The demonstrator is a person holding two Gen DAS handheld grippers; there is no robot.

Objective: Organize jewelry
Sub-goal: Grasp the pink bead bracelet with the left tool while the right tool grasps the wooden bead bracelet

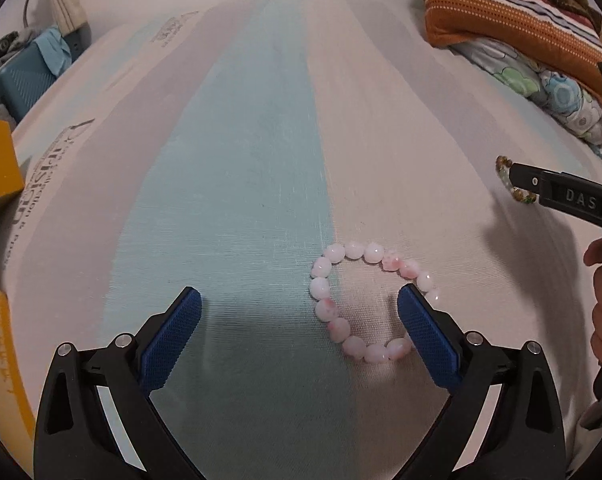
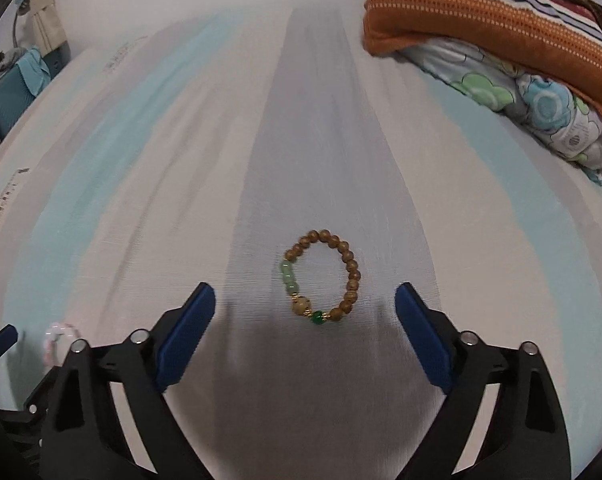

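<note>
The approach stage of the jewelry sorting is judged to be in hand, with nothing lifted yet. The left hand-held gripper (image 1: 299,308) is held wide above the mattress (image 1: 241,152), and nothing is pressed between its blue pads. The pink bead bracelet (image 1: 375,300) is seen lying flat at about 3 o'clock from the midpoint of that gripper, its ring overlapped by the right-side pad (image 1: 425,328); contact there cannot be told. The right hand-held gripper (image 2: 305,308) is likewise held wide and empty, and the brown and green bead bracelet (image 2: 323,278) is found lying just ahead of it, toward 12 o'clock and roughly centred between the pads. Folded blankets (image 2: 497,20) are stacked at 1 o'clock, well apart. For the next move, each gripper would need to be lowered so that one side of its bracelet is straddled before closing; the left one would first have to be shifted toward 3 o'clock.
</note>
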